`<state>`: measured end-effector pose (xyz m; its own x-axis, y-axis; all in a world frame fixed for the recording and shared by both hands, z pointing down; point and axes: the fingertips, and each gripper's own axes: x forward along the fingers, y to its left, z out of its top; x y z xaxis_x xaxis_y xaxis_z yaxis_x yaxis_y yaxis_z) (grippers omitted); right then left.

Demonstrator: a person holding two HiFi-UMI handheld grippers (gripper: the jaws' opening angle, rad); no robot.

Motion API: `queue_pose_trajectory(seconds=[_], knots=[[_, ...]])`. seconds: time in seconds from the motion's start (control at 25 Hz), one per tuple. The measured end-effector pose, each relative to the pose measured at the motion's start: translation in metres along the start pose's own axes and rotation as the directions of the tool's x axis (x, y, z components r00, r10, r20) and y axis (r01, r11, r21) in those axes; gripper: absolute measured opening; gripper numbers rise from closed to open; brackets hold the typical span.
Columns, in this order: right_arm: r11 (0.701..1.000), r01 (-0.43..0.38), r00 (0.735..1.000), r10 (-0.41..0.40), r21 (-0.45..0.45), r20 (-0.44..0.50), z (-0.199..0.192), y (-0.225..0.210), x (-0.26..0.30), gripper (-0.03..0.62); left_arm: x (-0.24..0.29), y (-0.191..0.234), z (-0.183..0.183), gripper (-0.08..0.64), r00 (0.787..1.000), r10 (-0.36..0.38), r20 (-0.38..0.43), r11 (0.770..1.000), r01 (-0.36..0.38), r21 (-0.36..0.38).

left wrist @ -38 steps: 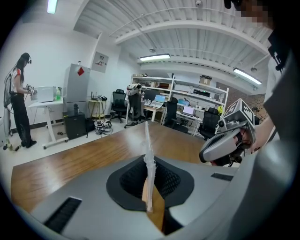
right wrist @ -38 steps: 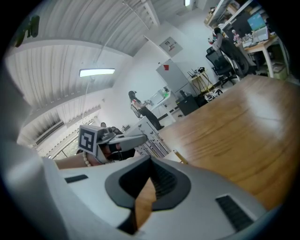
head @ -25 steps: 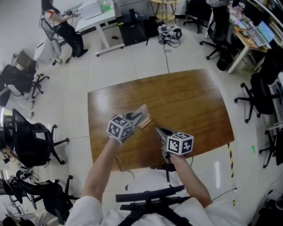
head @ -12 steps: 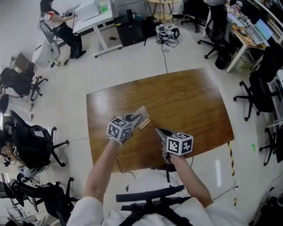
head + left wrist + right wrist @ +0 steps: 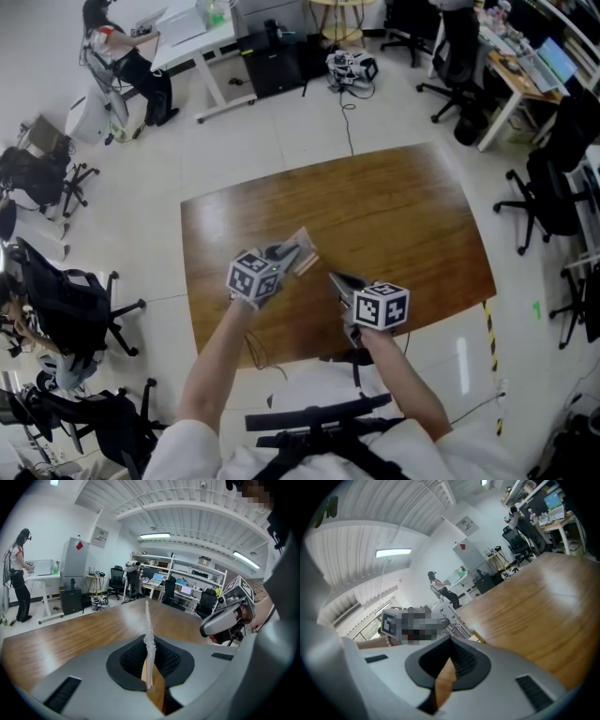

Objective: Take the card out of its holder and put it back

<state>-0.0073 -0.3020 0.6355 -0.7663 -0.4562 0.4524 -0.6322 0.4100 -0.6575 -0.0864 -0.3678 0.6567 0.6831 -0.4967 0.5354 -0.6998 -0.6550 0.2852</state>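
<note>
Clear plastic holder (image 5: 148, 639) is being pinched edge-on by the left gripper (image 5: 287, 253) at mid-frame; the right gripper (image 5: 335, 277), pressed together empty just right of it, is needing to open, then nip only the card

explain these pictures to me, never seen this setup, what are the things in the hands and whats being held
There is no robot here: a person holds a two-jaw gripper in each hand. The top-down picture comes from a camera on the person's head. The other two come from a camera riding on each gripper, looking along its jaws. Below the hands is a wooden table. The left gripper is shut on a clear card holder, which shows edge-on in the left gripper view. The right gripper has its jaws together with nothing between them. The cube with square markers is simply part of the gripper.
</note>
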Motion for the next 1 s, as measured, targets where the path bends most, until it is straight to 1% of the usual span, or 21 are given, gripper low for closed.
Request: queue_pose_trajectory(seconds=[0.08, 0.2, 0.24, 0.4, 0.64, 0.68, 0.72, 0.76, 0.92, 1.0], knots=[[1.000, -0.001, 1.000, 0.001, 0.000, 0.000, 0.000, 0.001, 0.001, 0.003, 0.001, 0.001, -0.005, 0.012, 1.000, 0.001, -0.023, 1.000, -0.001, 0.003], [1.000, 0.002, 1.000, -0.002, 0.003, 0.000, -0.001, 0.000, 0.001, 0.003, 0.005, -0.001, -0.019, 0.015, 0.997, 0.005, -0.078, 1.000, -0.003, 0.027], [1.000, 0.003, 1.000, -0.003, 0.005, 0.001, 0.000, 0.000, 0.001, 0.003, 0.007, -0.001, -0.022, 0.015, 0.997, 0.005, -0.083, 1.000, -0.003, 0.027], [1.000, 0.007, 1.000, -0.007, 0.008, 0.001, 0.000, -0.003, 0.000, 0.003, 0.009, 0.002, -0.025, 0.015, 0.998, 0.008, -0.057, 1.000, -0.008, -0.002], [1.000, 0.011, 1.000, -0.011, 0.011, -0.003, -0.002, -0.006, -0.002, 0.003, 0.010, -0.001, -0.024, 0.015, 0.999, 0.001, -0.051, 1.000, -0.002, -0.005], [1.000, 0.010, 1.000, -0.010, 0.011, -0.002, -0.001, -0.007, -0.003, 0.003, 0.009, -0.001, -0.022, 0.017, 0.999, 0.008, -0.043, 1.000, -0.009, -0.011], [1.000, 0.009, 1.000, -0.009, 0.011, -0.001, -0.001, -0.007, -0.005, 0.003, 0.007, -0.001, -0.019, 0.043, 0.999, 0.018, -0.030, 1.000, -0.019, -0.020], [1.000, 0.008, 1.000, -0.008, 0.010, 0.001, -0.001, -0.007, -0.007, 0.003, 0.004, -0.002, -0.014, 0.099, 0.999, 0.030, -0.014, 0.999, -0.030, -0.031], [1.000, 0.000, 1.000, 0.000, 0.001, 0.017, 0.004, -0.004, -0.019, 0.003, -0.018, -0.004, 0.009, 0.106, 0.993, 0.086, 0.077, 0.994, -0.081, -0.066], [1.000, -0.005, 1.000, 0.005, -0.011, 0.026, 0.007, 0.003, -0.022, 0.003, -0.042, -0.006, 0.024, 0.106, 0.980, 0.127, 0.151, 0.989, -0.113, -0.094]])
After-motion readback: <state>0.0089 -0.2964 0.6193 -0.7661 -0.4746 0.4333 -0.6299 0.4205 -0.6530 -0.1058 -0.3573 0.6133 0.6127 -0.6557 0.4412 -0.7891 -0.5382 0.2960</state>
